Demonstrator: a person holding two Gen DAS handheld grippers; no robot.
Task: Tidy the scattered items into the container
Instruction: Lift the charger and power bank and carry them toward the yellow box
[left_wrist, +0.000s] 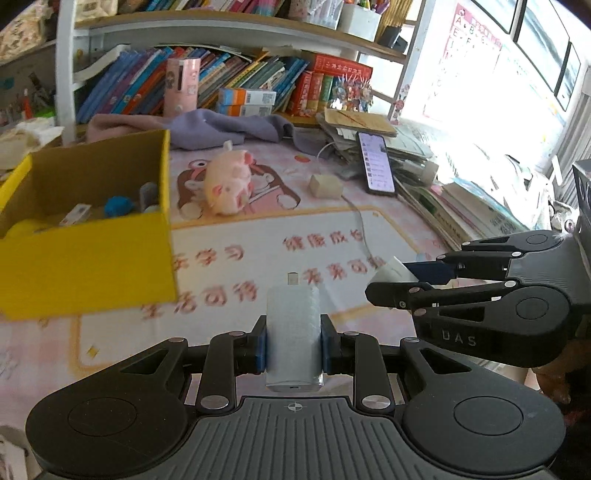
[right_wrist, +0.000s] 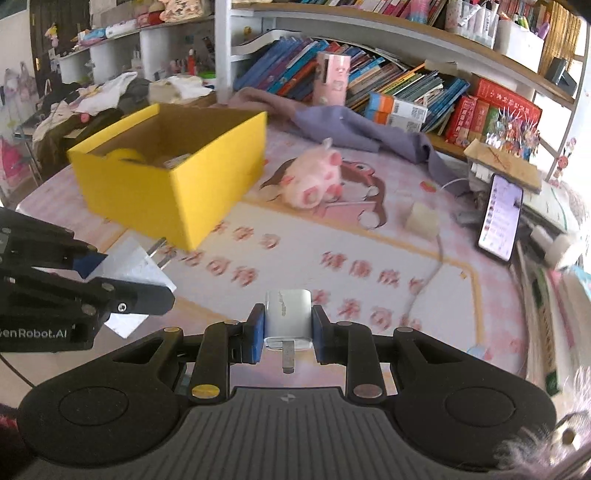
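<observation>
My left gripper is shut on a white wall charger whose prongs point forward. My right gripper is shut on a smaller white charger block, with its prong facing the camera. Both are held above the pink printed mat. The open yellow cardboard box stands ahead and to the left and has several small items inside. In the left wrist view the right gripper comes in from the right. In the right wrist view the left gripper sits low at the left, close to the box's near corner.
A pink plush pig lies on the mat beside the box. A white cube adapter with a cable and a lit phone leaning on stacked books are at the right. A purple cloth and shelves of books line the back.
</observation>
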